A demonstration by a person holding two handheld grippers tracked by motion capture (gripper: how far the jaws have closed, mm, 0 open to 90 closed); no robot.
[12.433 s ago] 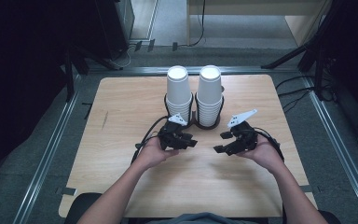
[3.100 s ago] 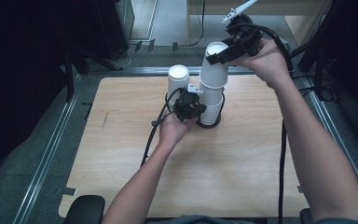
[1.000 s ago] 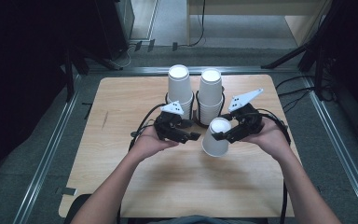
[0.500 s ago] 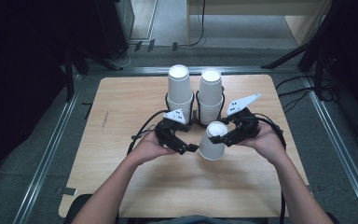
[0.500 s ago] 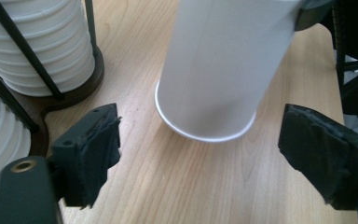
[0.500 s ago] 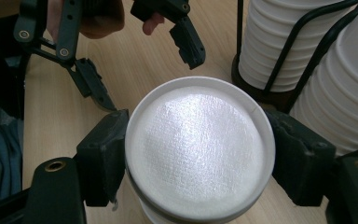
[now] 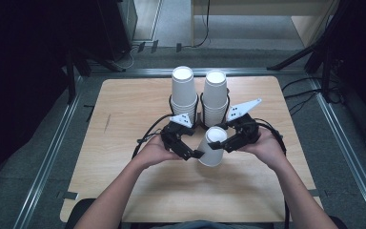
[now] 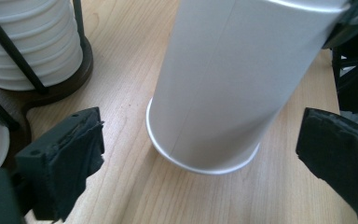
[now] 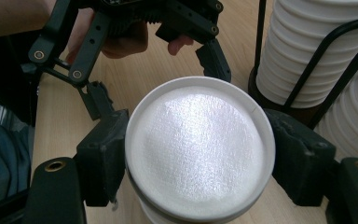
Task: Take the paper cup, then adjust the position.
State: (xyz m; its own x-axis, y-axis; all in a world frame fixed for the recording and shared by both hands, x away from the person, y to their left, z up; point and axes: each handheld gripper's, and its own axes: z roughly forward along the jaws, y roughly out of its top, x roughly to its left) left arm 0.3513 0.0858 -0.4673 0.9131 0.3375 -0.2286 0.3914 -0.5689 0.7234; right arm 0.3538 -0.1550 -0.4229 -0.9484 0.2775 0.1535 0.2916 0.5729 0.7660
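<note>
Since half a second ago: your left gripper (image 7: 190, 151) has closed in on the paper cup (image 7: 212, 147); your right gripper (image 7: 219, 141) has brought the cup slightly lower in the high view, still just below the rack.

Item 1, paper cup: white, tilted, mouth turned toward your right hand. Centre of the high view, just below the two cup stacks (image 7: 200, 93). Your right gripper's jaws are clamped on its rim, one pad on each side, seen plainly in the right gripper view (image 9: 199, 148).

Item 2, left gripper: jaws spread wide, one on each side of the cup's base (image 8: 223, 93), neither pad touching it.

Item 3, rack (image 7: 199, 121): black wire frame on a dark base, two stacks of cups, upper centre of the table (image 7: 124, 105).

Open room: bare wood lies left and right of the rack and all across the lower half of the tabletop. The cup sits well in from every table edge. Between the cup and the rack's base the gap is narrow.

View notes: the left gripper view shows the cup's base rim and the rack's base (image 8: 51, 93) at upper left. The right gripper view shows the cup's white inside and your left gripper (image 9: 135, 28) beyond it at the top.
</note>
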